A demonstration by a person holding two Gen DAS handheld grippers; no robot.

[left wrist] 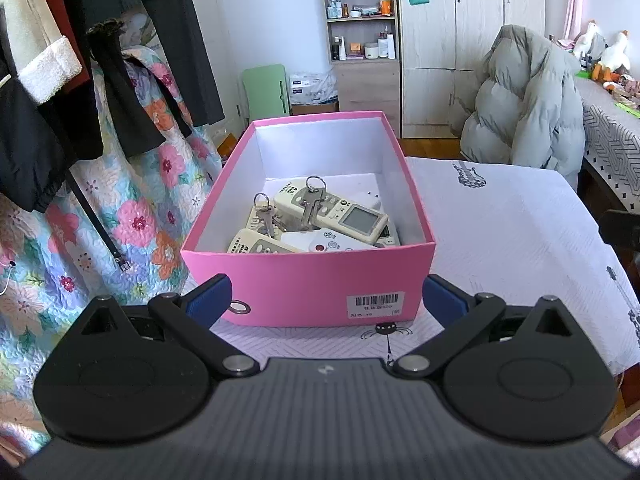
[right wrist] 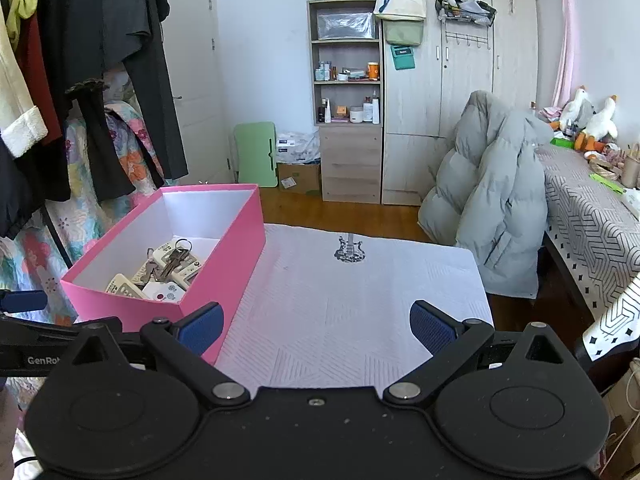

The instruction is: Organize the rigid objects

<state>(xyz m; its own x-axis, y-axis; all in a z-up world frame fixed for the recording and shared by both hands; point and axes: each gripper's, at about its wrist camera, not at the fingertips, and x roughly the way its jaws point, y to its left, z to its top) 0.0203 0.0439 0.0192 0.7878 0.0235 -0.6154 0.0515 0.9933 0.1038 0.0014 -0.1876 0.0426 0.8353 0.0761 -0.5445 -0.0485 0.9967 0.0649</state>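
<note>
Two grippers, both empty with jaws spread wide: left gripper (left wrist: 326, 298) sits square in front of the pink box's (left wrist: 308, 280) near short wall, fingers flanking it, not touching as far as I can tell; right gripper (right wrist: 316, 326) hovers over bare cloth, its left finger just beside the box's near right corner.

Box stands at the counter's (right wrist: 360, 300) left edge, open, no lid in view; inside, piled toward the near end: several remotes (left wrist: 340, 212) and two bunches of keys (left wrist: 310, 200) lying on top of them; far half of the box bare.

Handling, my read: remotes are rigid plastic, light, smooth; grip across the narrow body, mid-length, not on the screen; keys are hard metal, thin, apt to slip or swing off the ring; pinch the blades flat or the ring itself. Box is thin card; walls will flex under a squeeze, so hold it at a corner or push low rather than clamp a wall mid-span.

Nothing loose visible on the cloth, so sorting looks near done.

Counter wears a white patterned cloth, could slide or bunch if the box is dragged. Room: clothes rack hard against the left, grey puffer jacket (right wrist: 492, 200) on a chair past the far right corner, shelves and wardrobe behind, wood floor.
</note>
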